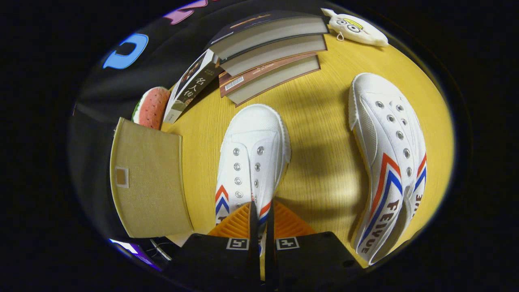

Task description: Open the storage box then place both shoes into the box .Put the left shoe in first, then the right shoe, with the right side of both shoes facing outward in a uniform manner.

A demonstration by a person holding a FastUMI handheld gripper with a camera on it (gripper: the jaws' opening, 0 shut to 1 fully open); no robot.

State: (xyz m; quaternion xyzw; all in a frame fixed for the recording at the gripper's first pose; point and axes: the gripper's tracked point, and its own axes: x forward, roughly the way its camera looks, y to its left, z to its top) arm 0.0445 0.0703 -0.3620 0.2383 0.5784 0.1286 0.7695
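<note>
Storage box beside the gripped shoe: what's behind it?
Behind the storage box a watermelon-slice toy pokes out, its lower part covered. A leaning book stands next to it. The gripper is shut on the nearer shoe.

Gripper (261,211) fingers pressing nearly together on near shoe (251,162), covering its heel end; grip contact itself hiding behind fingers. Storage box (148,178) showing one fabric face, inside staying unseen. Watermelon toy (152,106) peeking half-hidden behind box. Second shoe (387,162) heel blurring out.
</note>
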